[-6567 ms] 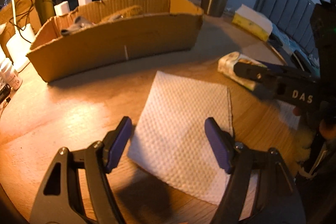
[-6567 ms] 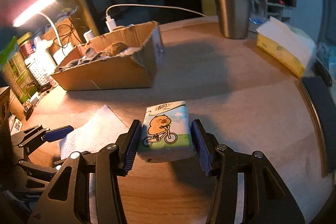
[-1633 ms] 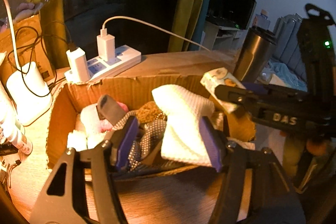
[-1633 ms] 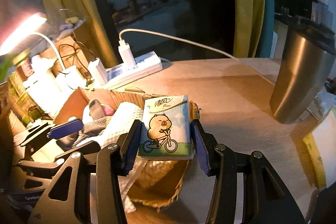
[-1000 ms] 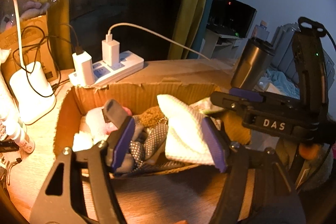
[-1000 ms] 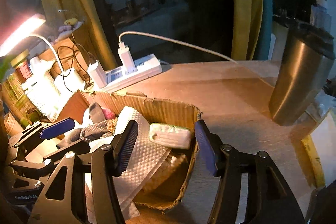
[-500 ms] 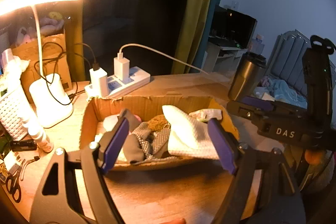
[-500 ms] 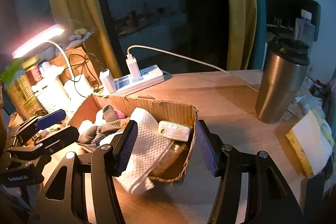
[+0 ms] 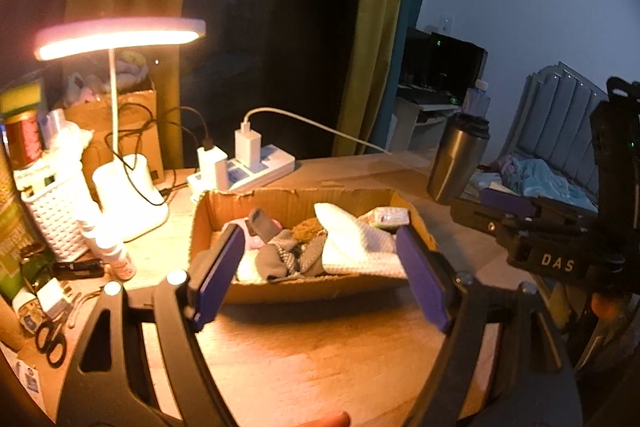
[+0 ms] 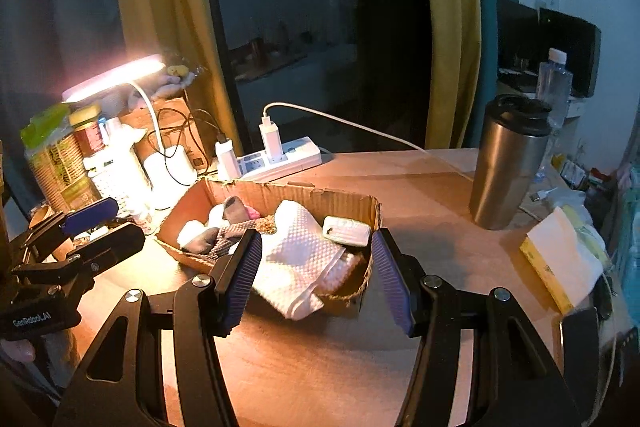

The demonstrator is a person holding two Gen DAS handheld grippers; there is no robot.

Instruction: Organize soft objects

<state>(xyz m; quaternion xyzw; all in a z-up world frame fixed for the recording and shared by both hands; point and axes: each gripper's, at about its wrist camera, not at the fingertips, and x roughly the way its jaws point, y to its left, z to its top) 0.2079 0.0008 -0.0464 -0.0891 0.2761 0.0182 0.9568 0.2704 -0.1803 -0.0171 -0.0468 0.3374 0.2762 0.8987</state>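
Observation:
A shallow cardboard box (image 9: pixel 304 287) (image 10: pixel 316 197) stands on the round wooden table. In it lie a white waffle-textured towel (image 9: pixel 352 241) (image 10: pixel 296 259) draped over the near edge, a small tissue pack (image 9: pixel 386 217) (image 10: pixel 346 231), grey socks (image 9: pixel 276 261) (image 10: pixel 204 245) and a brown scrubby lump (image 9: pixel 306 229). My left gripper (image 9: pixel 320 273) hangs above the table in front of the box, its jaws opening, with nothing between its fingers. My right gripper (image 10: pixel 316 275) is open too, held back from the box and empty. Each gripper shows in the other's view, at the side.
A steel tumbler (image 9: pixel 458 159) (image 10: pixel 510 163) stands right of the box. Behind it lie a power strip (image 9: pixel 248 173) (image 10: pixel 276 157) with chargers, a lit desk lamp (image 9: pixel 120 37), a white basket (image 9: pixel 56 203) and clutter. A yellow tissue box (image 10: pixel 560 263) sits at the right; scissors (image 9: pixel 50 341) at the left.
Both grippers have drawn back and up from the box, which now looks smaller. The left jaws have opened off the towel, which stays in the box. The tissue pack lies where it dropped.

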